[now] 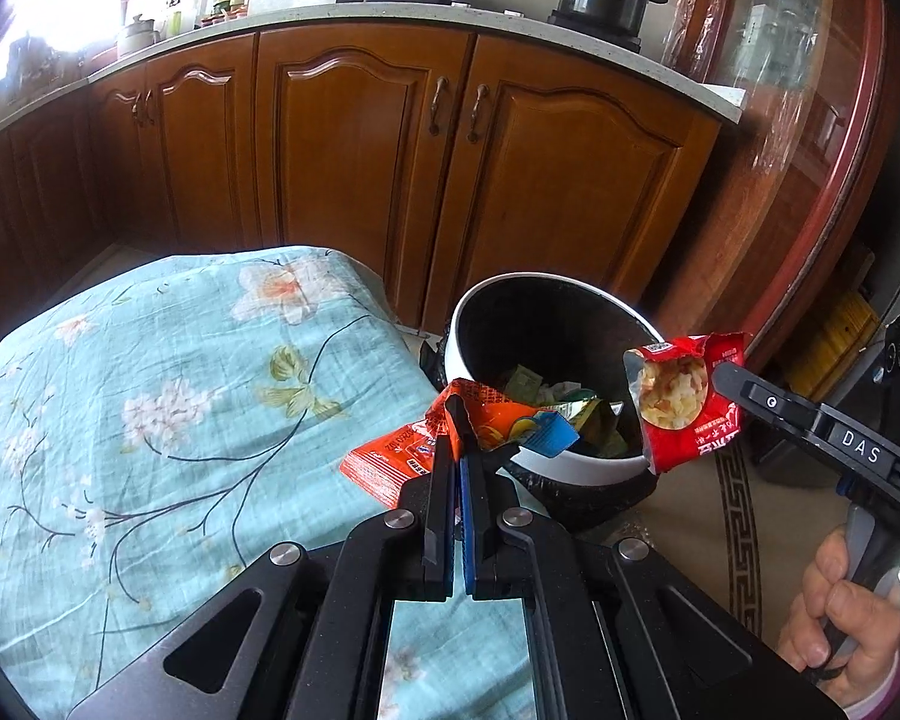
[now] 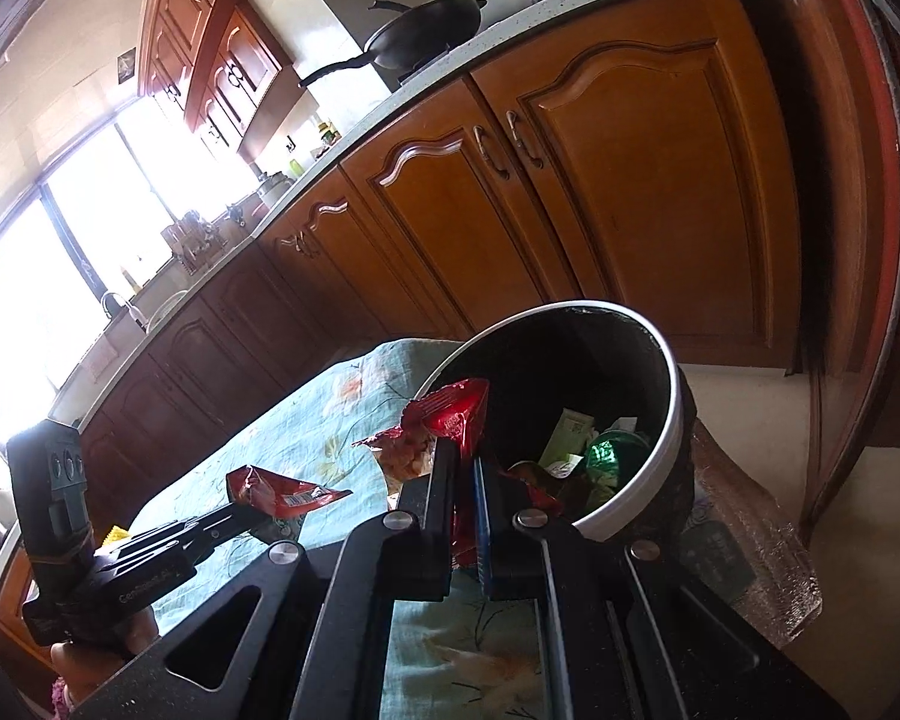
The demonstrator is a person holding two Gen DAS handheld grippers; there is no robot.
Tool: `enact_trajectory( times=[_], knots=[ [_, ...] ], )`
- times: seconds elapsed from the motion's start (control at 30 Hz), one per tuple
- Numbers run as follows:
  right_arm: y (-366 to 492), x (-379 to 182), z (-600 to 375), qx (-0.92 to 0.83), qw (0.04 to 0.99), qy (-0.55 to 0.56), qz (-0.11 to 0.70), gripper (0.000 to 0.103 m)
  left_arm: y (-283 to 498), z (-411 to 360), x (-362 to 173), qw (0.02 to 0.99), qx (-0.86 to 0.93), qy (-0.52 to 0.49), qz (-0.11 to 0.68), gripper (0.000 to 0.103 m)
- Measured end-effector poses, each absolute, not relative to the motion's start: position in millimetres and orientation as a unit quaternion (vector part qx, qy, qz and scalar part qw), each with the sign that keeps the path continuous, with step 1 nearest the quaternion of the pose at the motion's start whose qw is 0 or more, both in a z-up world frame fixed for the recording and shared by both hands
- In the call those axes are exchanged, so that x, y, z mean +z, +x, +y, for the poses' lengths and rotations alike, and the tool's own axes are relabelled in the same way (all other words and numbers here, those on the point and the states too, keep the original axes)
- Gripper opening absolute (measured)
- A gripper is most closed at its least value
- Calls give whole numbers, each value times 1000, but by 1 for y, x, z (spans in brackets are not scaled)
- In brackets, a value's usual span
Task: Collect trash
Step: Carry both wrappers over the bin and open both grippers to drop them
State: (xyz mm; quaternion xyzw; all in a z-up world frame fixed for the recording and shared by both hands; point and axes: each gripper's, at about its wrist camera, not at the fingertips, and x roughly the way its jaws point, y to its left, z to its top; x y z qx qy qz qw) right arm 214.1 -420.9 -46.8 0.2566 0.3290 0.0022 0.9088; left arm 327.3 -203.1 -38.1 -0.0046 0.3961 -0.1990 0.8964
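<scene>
1. The left gripper [image 1: 459, 438], at lower centre of the left wrist view, has its jaws clamped together on a crumpled orange foil snack wrapper [image 1: 390, 456]. The wrapper hangs over the edge of the pale-blue flowered cloth [image 1: 150, 390], just short of the round bin with a white rim and black inside [image 1: 582, 463]. Let go here, most of it would likely land on the cloth or the floor.

2. The right gripper [image 2: 465, 450], at lower centre of its own view, is clamped on a torn red foil snack packet [image 2: 456, 414] by a thin edge. In the left wrist view that red packet [image 1: 690, 402] hangs at the bin's right-hand rim, only partly over the opening. A light pinch may slip and drop it outside.

3. The packet's torn mouth shows what looks like pale food; tilting could spill crumbs.

4. The two grippers sit close together at the bin; they could knock each other or the rim.

5. The bin already holds green and white scraps [image 2: 600, 456]; light wrappers may perch on top and slide out.
</scene>
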Motion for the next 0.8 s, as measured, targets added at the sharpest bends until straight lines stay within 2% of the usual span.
enact_trajectory(
  times=[0.8],
  knots=[
    [239, -42, -451, -41, 920, 214, 326, 6, 358, -271, -44, 889, -232, 40, 393, 0]
  ],
)
